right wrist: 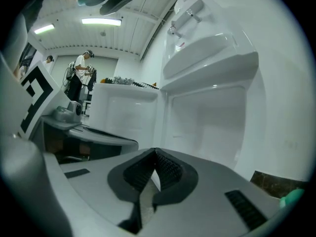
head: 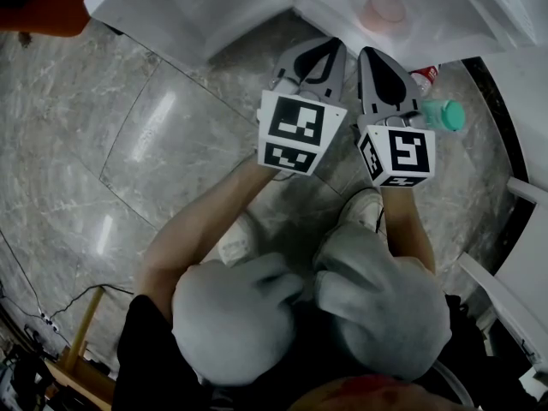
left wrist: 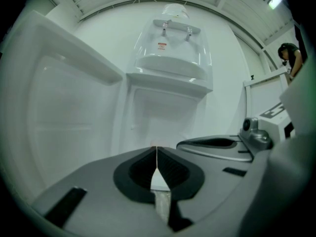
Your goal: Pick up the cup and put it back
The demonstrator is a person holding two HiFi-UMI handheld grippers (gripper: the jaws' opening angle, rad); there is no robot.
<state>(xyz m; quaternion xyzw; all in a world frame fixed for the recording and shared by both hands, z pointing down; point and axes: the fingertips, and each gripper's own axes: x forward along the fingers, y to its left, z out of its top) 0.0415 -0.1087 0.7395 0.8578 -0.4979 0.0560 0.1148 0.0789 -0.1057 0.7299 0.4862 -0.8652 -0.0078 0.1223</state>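
Note:
In the head view a pale pink cup (head: 384, 8) stands on the ledge of the white water dispenser (head: 257, 7), just beyond both grippers. My left gripper (head: 324, 50) and right gripper (head: 378, 56) are held side by side over the marble floor, pointing at the dispenser. The left gripper (left wrist: 156, 150) is shut with nothing between its jaws. The right gripper (right wrist: 155, 153) is shut and empty too. The dispenser's taps (left wrist: 175, 29) and drip shelf (left wrist: 170, 68) rise ahead in the left gripper view. Neither gripper view shows the cup clearly.
A bottle with a green cap (head: 443, 115) and a red-labelled bottle (head: 425, 77) lie on the floor right of the right gripper. A white cabinet (head: 531, 84) borders the right side. People (right wrist: 79, 78) stand far back by a counter. The person's knees (head: 308, 306) are below.

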